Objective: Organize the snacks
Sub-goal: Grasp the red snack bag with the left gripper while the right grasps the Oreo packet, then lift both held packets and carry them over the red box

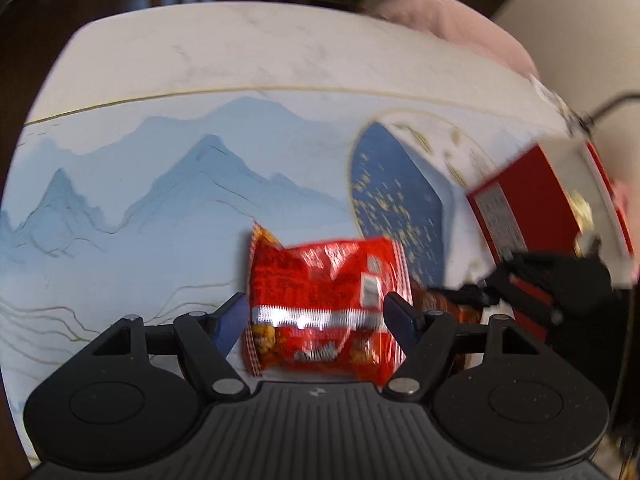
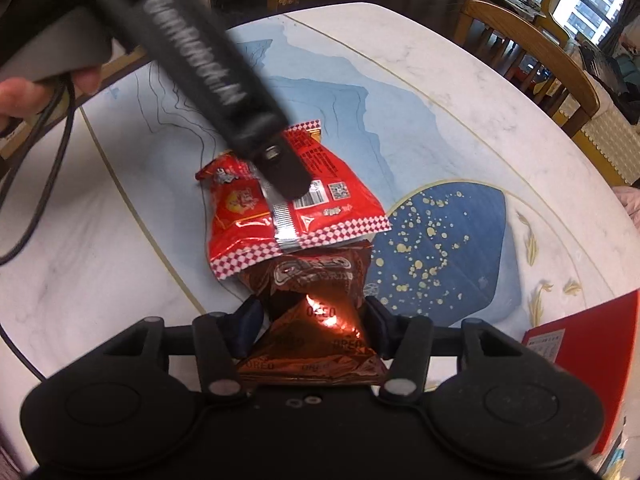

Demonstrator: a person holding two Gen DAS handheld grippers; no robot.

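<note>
A red snack bag [image 1: 320, 276] lies flat on the printed table mat [image 1: 140, 200], back side up. My left gripper [image 1: 316, 318] straddles it with a blue pad on either side; the bag is not creased and the jaws stand open. In the right wrist view the same red bag [image 2: 248, 216] overlaps the far end of a brown Oreo pack [image 2: 316, 276], and a left gripper finger [image 2: 280, 164] hangs over it. My right gripper [image 2: 314, 316] is shut on the Oreo pack, which buckles inward between the pads.
A red box [image 2: 580, 344] sits at the near right of the white marble table [image 2: 440, 60]; the left wrist view shows it as a red box [image 1: 520, 216] too. A hand [image 2: 24, 92] and cable [image 2: 48, 152] are at the left. A wooden chair [image 2: 532, 40] stands behind the table.
</note>
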